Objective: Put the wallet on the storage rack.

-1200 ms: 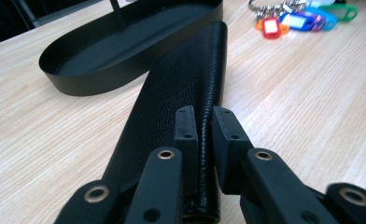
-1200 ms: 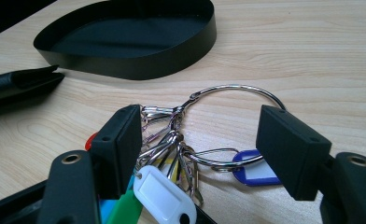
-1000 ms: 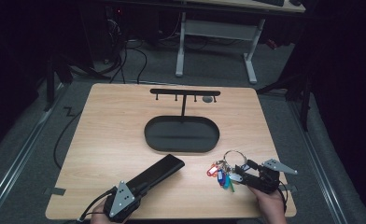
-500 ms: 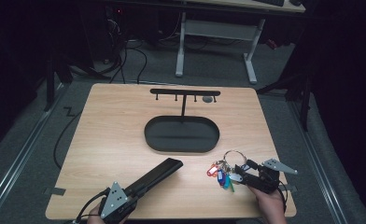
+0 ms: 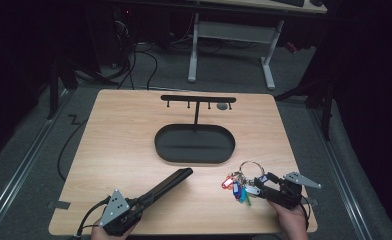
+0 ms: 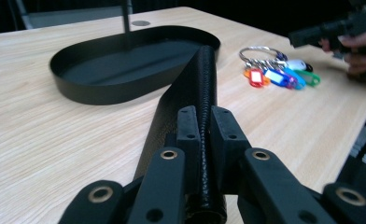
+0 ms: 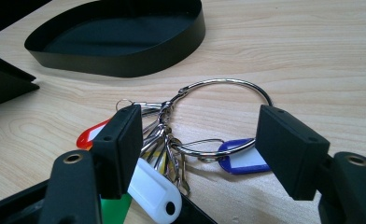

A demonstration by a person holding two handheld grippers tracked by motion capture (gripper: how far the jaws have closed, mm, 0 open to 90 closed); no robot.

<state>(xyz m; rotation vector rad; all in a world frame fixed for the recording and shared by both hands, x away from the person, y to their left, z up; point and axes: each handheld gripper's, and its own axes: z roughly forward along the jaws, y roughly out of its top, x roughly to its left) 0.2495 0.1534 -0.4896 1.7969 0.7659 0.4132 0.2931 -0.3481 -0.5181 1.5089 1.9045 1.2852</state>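
Two grippers at a table: a black case gripped, a key ring about to be gripped.

The left gripper point(image 6: 202, 140) is clamped on one end of the case point(image 5: 166, 186), which lies on the table point(image 5: 119, 135) pointing at the empty tray point(image 5: 194, 143). The right gripper point(image 7: 200, 149), jaws spread, straddles the key ring point(image 7: 218, 95) without gripping it. The tagged keys point(image 5: 236, 184) lie just beside the tray. Judged so far, nothing hangs on the hook stand point(image 5: 198, 99) or rests in the tray.
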